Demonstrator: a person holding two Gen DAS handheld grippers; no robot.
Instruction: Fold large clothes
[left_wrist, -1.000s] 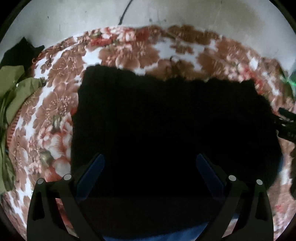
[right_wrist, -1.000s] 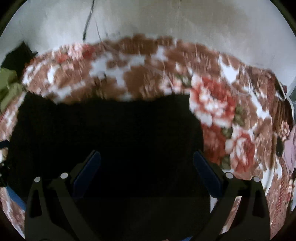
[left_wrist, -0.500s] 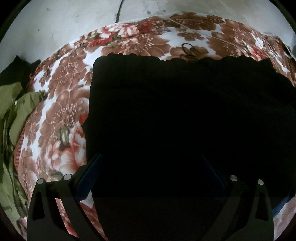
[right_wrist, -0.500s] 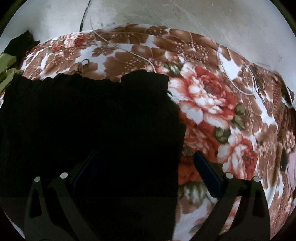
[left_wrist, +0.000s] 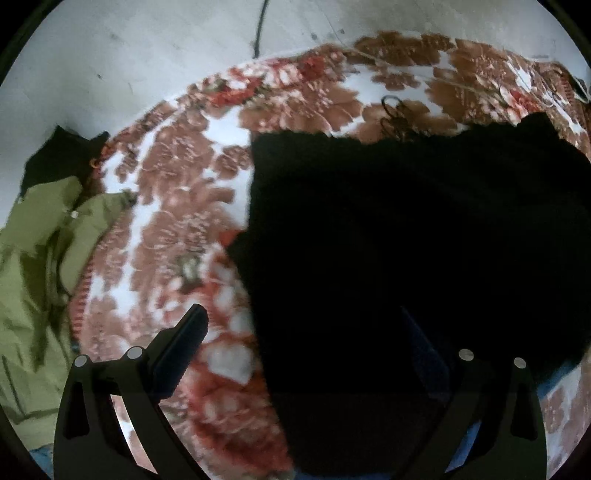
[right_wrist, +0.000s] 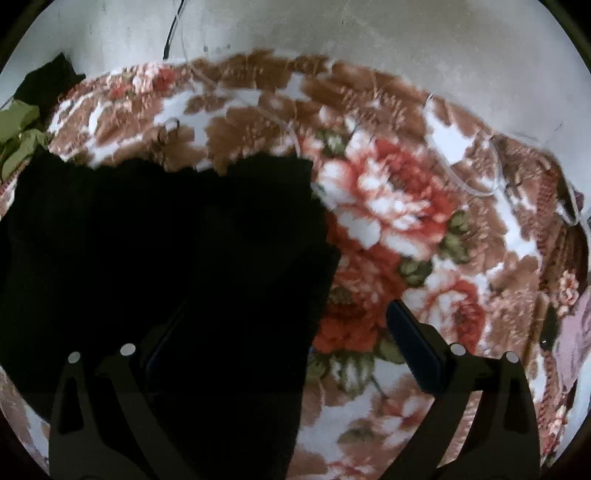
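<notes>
The black garment (left_wrist: 406, 240) lies flat on the flowered blanket (left_wrist: 177, 206), its long axis running side to side between the two; the left tool (left_wrist: 303, 343) gapes empty astride its left edge; the right tool (right_wrist: 284, 339) gapes empty astride its right edge.

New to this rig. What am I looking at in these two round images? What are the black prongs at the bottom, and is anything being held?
Each round image comes from a fisheye camera mounted on a handheld gripper, one per hand, no robot arm. The prongs are the gripper fingers. The left gripper and right gripper are both open and hold nothing. Below them a black garment lies spread on a floral blanket; each gripper straddles one side edge of it. Olive-green clothing is bunched at the left, with a pale wall behind.
</notes>
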